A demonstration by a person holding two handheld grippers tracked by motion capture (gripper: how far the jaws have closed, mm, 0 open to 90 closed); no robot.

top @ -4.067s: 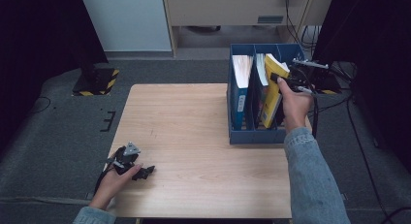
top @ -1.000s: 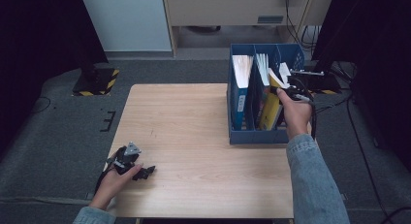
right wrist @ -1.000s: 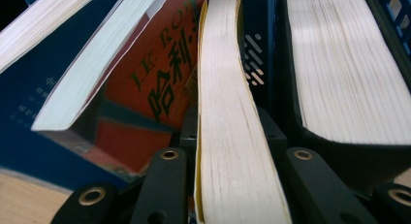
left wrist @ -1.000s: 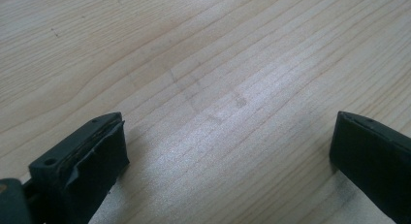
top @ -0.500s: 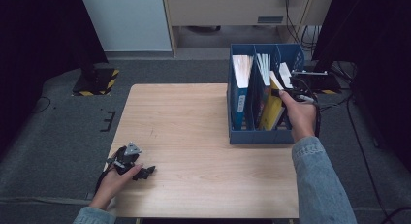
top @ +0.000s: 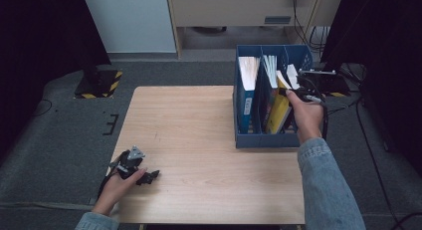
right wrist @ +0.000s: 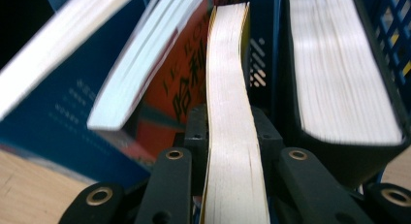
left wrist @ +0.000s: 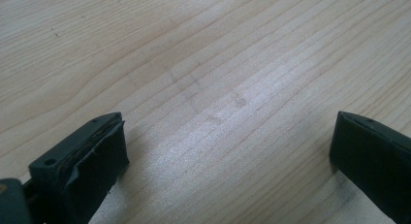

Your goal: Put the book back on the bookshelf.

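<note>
Grey floor lies all around our wood table [top: 199, 130]. We grip a yellow book [right wrist: 232, 136] with our right gripper [top: 298, 94], jaws closed tight on its pages. It stands tilted in the blue rack [top: 263, 139], between other books. We think we are setting it in its slot. Next we should let go and pull back gently, so nothing tips. Our left gripper [top: 149, 176] rests on the table, jaws wide open and empty.
</note>
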